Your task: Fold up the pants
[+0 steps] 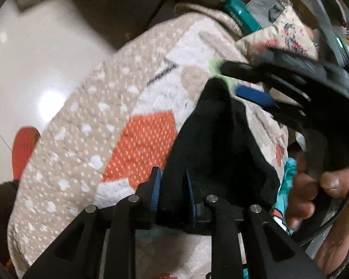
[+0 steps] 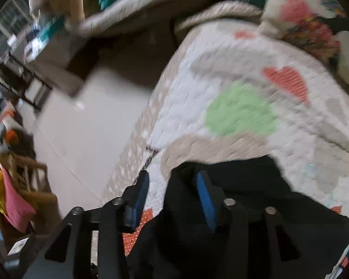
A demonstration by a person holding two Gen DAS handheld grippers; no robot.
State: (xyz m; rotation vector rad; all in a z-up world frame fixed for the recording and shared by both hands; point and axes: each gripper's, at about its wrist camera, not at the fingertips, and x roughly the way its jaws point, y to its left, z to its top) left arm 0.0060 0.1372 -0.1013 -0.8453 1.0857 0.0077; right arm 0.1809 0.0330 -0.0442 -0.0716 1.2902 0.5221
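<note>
Tongs (image 1: 172,193) pinch black pants (image 1: 216,139); writing unreadable.

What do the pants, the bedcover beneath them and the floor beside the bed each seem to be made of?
Pants: soft matte black fabric, probably cotton knit; it drapes and creases.
Bedcover: quilted printed cloth, probably cotton; stitched, puckered surface.
Floor: glossy pale tile or stone, likely; it mirrors a bright lamp spot.

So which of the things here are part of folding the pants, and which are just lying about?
Part of the job:
- black pants
- left hand-held gripper, closed on the pants
- right hand-held gripper, jaws apart
- patterned quilt the pants lie on

Just lying about:
- floral pillow
- teal item
- pink cloth
</note>
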